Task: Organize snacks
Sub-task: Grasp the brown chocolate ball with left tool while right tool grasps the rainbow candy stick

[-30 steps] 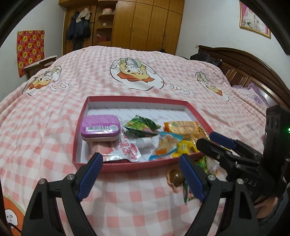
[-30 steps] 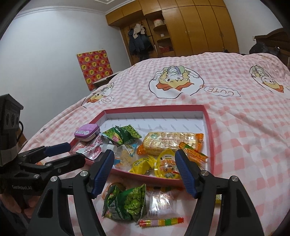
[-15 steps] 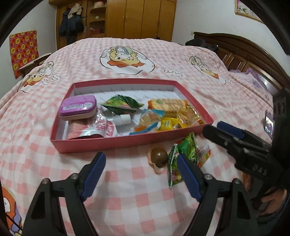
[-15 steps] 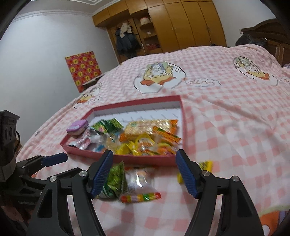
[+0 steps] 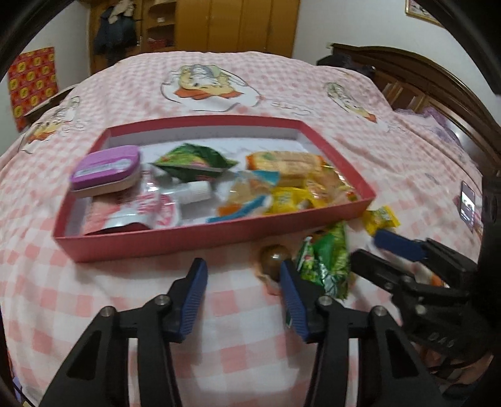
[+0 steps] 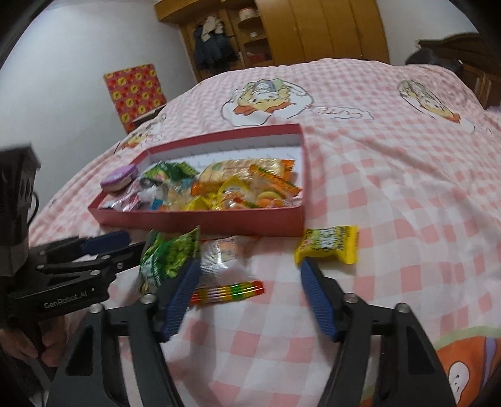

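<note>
where blur smears, brown sweet perhaps wrapped

Pink-and-white checked bedspread with cartoon ducks covers the bed; tall wooden wardrobe stands behind, dark jacket hanging there, red-and-yellow patterned board against the wall.

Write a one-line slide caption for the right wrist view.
Open right gripper hovers over loose snacks, a clear candy bag and a yellow packet, before the red box.
</note>
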### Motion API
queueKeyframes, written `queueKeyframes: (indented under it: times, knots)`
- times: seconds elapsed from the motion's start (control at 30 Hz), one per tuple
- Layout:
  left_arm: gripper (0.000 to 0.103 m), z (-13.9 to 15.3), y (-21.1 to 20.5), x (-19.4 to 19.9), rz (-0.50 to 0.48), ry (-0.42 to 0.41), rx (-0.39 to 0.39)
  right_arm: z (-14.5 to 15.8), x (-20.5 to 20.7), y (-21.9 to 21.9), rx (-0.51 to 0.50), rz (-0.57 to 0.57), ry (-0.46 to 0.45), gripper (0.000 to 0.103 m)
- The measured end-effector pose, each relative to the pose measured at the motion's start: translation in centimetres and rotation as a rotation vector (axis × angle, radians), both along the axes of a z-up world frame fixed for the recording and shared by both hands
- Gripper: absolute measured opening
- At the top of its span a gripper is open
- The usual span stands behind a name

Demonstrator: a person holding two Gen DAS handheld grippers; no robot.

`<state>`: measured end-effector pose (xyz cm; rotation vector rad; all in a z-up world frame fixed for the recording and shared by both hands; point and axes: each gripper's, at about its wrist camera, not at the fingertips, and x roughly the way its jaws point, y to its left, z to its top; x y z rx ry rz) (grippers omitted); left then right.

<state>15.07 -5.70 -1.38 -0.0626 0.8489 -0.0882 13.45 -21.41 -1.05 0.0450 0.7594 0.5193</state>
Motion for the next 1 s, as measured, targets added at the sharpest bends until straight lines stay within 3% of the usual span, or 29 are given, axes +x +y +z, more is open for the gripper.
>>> queueKeyframes:
  times: [0.03, 0.1, 0.2, 0.47, 0.53, 0.6, 0.9, 1.0]
  knots:
    - [0.047, 0.0, -0.1, 0.0, -0.001, -0.006, 0.007, 0.0, -0.1, 0.1, -0.003, 0.009, -0.005, 0.049]
    - [0.047, -0.2, -0.1, 0.3, 0.003, -0.001, 0.002, 0.0, -0.2, 0.3, 0.007, 0.035, -0.007, 0.044]
    - [0.050, -0.5, 0.0, 1.1, 0.012, 0.010, -0.016, -0.2, 0.0, 0.3, 0.014, 0.040, 0.003, 0.044]
    - [0.059, -1.3, -0.4, 1.5, -0.026, 0.013, -0.018, 0.0, -0.8, 0.7, -0.087, 0.037, -0.027, 0.045]
    - [0.057, -1.4, -1.0, 1.5, -0.023, 0.007, 0.015, -0.1, -0.6, 0.5, -0.101, 0.016, -0.026, 0.051]
    - [0.027, -1.3, -1.5, 1.3, -0.040, 0.002, 0.030, -0.2, -0.1, 0.7, -0.120, 0.003, -0.022, 0.052]
    - [0.025, -0.9, -1.5, 0.4, -0.048, -0.015, 0.024, -0.4, 0.3, 0.6, -0.102, 0.018, -0.007, 0.053]
    - [0.024, -0.6, -1.6, 0.0, -0.052, -0.021, 0.028, -0.5, 0.3, 0.6, -0.083, 0.036, -0.003, 0.042]
